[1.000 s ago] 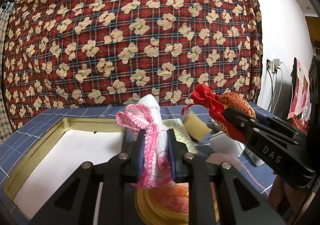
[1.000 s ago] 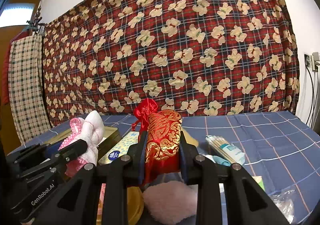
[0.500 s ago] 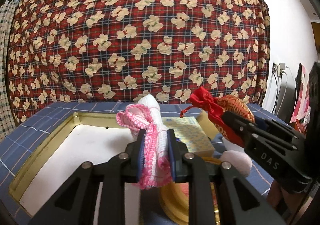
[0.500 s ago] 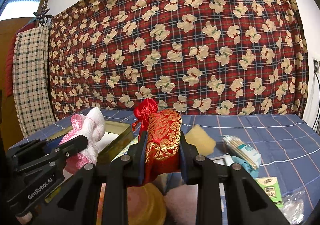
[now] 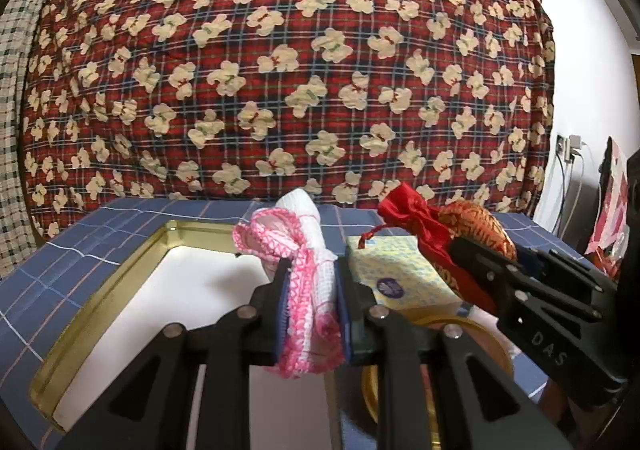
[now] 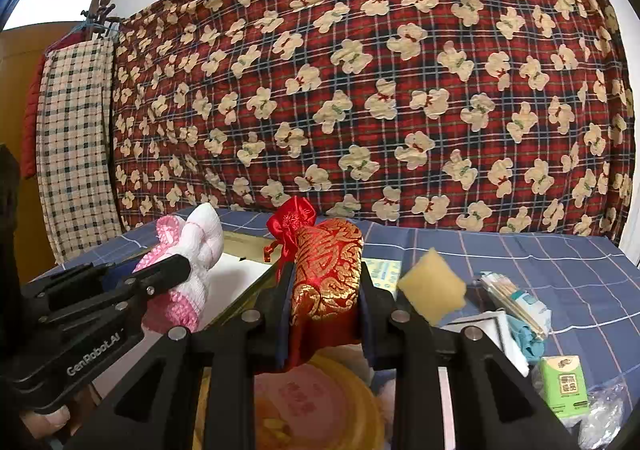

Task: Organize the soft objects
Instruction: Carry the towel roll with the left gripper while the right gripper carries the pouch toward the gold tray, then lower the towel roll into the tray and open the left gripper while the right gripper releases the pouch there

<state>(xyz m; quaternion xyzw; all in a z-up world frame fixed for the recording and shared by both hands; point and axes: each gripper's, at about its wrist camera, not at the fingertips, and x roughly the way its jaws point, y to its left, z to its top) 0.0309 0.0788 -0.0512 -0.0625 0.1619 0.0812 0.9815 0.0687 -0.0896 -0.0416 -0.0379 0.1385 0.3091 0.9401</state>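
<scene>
red pouch (image 6: 326,274) upright (neck up)

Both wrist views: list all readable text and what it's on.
"DAS": side of the right gripper, seen in the left wrist view.
"GenRobot.AI": side of the left gripper, seen in the right wrist view.
Green packet: printed characters, too small to read.
Yellow round lid: red print, blurred.
Yellow tissue pack: round blue logo, unreadable.
Red brocade pouch: gold woven motif, not legible as text.

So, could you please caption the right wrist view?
Right tool clamps a red-and-gold brocade pouch above the blue checked cloth.
</scene>
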